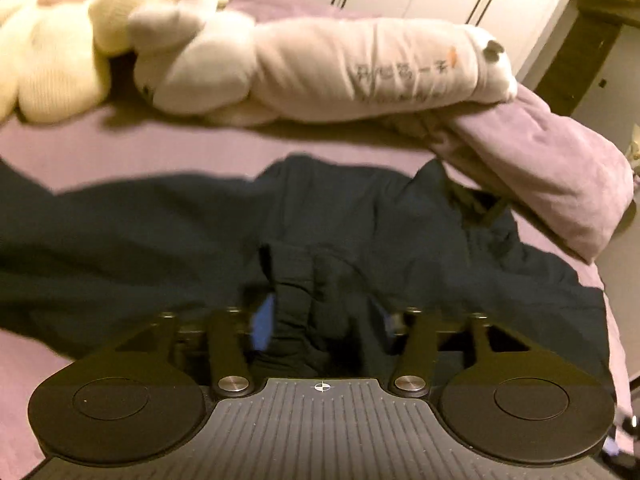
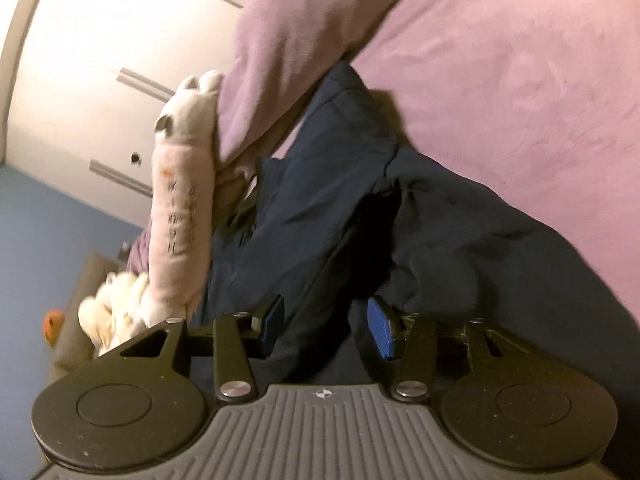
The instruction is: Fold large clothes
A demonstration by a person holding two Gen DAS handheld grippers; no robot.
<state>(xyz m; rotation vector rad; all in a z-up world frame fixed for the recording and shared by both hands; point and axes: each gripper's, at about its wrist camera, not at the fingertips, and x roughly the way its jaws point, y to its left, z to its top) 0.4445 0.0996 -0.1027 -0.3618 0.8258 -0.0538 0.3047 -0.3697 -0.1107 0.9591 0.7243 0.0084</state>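
A large dark navy garment (image 1: 160, 232) lies spread and rumpled on the purple bed sheet (image 1: 140, 144). My left gripper (image 1: 324, 320) has its blue pads (image 1: 262, 326) well apart, with a bunched fold of the garment between them and hiding the right pad. In the right wrist view the same garment (image 2: 460, 240) lies on the sheet (image 2: 520, 80). My right gripper (image 2: 326, 326) is open, its blue pads (image 2: 382, 328) apart with navy cloth lying between them, not pinched.
A long white plush toy with printed lettering (image 1: 360, 72) and cream plush toys (image 1: 52, 40) lie at the far side of the bed. A purple duvet (image 1: 552, 168) is heaped at the right. White wardrobe doors (image 2: 100, 60) stand beyond the bed.
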